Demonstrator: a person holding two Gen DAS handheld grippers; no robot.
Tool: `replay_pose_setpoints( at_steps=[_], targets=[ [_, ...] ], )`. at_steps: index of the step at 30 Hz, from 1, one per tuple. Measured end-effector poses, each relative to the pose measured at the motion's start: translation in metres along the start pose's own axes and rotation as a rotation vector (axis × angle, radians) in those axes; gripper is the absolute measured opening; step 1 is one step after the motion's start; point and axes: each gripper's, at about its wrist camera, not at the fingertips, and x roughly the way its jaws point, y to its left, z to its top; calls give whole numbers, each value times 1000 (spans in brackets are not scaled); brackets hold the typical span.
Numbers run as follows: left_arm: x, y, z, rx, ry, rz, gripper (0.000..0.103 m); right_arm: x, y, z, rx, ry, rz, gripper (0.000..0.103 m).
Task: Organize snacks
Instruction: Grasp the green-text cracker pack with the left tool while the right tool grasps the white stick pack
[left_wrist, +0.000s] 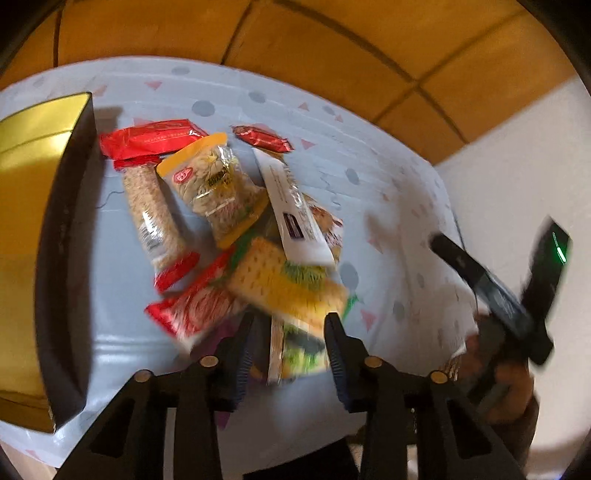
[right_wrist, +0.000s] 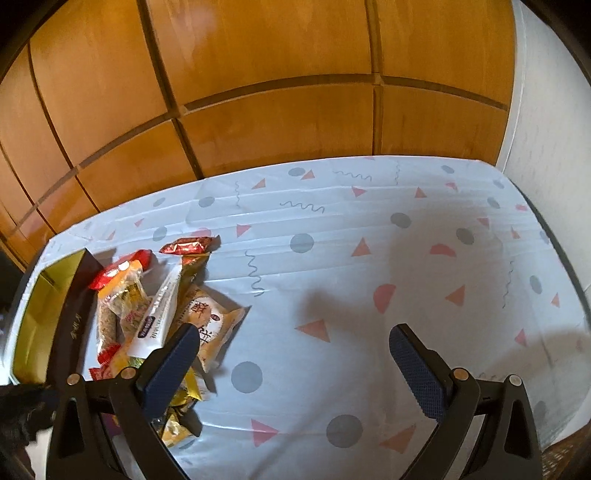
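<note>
Gold-lined black box (left_wrist: 62, 258) stands open beside the heaped snack packets (left_wrist: 229, 221) on the patterned worktop (right_wrist: 332, 240), presumably to receive them; left tongs (left_wrist: 290, 354) straddle a blurred packet, grip uncertain; right tongs (right_wrist: 291, 365) spread wide, holding nothing.

I seem to be working in a home room, at a bench (right_wrist: 332, 229) under a pale cloth printed with triangles and dots, set against orange wooden panelling (right_wrist: 258, 74) and a white wall (right_wrist: 546, 110).
</note>
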Motion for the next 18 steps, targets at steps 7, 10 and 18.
replay_pose_setpoints(
  at_steps=[7, 10, 18],
  targets=[
    [43, 8, 24, -217, 139, 31, 54, -3, -5, 1, 42, -11, 39, 103],
    [49, 4, 29, -252, 141, 51, 60, -3, -5, 1, 46, -8, 59, 103],
    [63, -15, 47, -192, 127, 182, 66, -3, -7, 1, 67, -6, 81, 103]
  ],
)
